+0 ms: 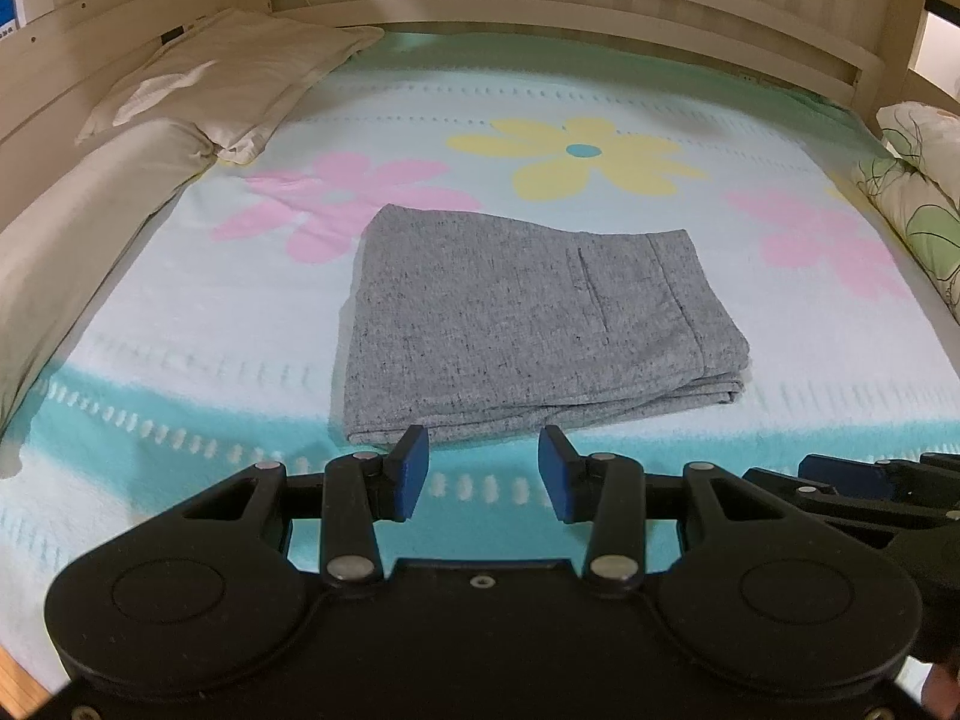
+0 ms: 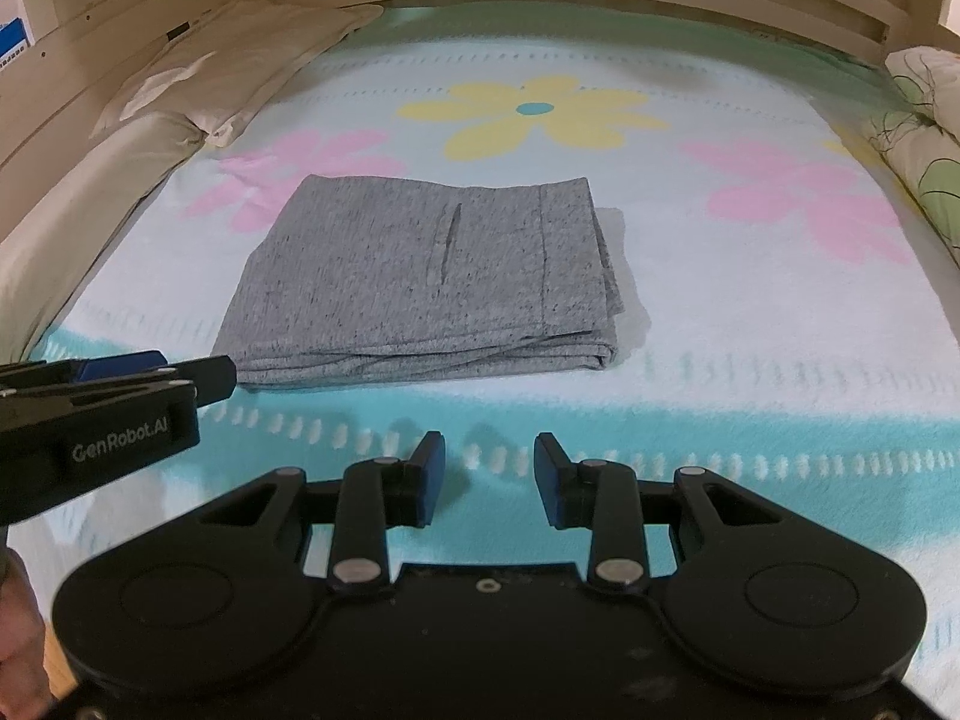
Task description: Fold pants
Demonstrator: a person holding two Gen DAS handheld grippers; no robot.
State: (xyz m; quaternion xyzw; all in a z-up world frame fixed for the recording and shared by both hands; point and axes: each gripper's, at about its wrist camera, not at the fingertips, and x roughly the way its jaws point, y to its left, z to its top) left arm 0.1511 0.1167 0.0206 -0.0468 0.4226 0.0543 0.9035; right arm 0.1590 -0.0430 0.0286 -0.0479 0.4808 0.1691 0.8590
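The gray pants (image 1: pixel 528 324) lie folded into a flat, stacked rectangle on the bed (image 1: pixel 780 360), in the middle of a pale blanket printed with a yellow flower (image 1: pixel 576 156) and pink ones. The left gripper (image 1: pixel 483 474) hangs just short of the near edge of the pants, its jaws released with only blanket showing between the blue pads. The right gripper (image 2: pixel 489 480) sits a little farther back from the pants and off their right half, its jaws also parted and holding nothing. The left wrist view looks almost straight onto the pants and shows the layered fold at their right corner; the right wrist view sees them from the right, so the stacked layers along the near edge and the pocket slit (image 2: pixel 447 240) read more clearly. Only the right view shows the side of the left gripper, with white lettering on its black body, reaching in from the left near the pants' near left corner, and part of a hand (image 2: pixel 18 648) at the lower left edge. The left view catches the right gripper's tip at its right edge. White pillows (image 1: pixel 228 78) lie along the left side of the bed, a flowered quilt (image 1: pixel 918 204) is bunched at the right, and a wooden slatted bed frame (image 1: pixel 540 6) closes off the far side. Nothing lies between either gripper and the pants.
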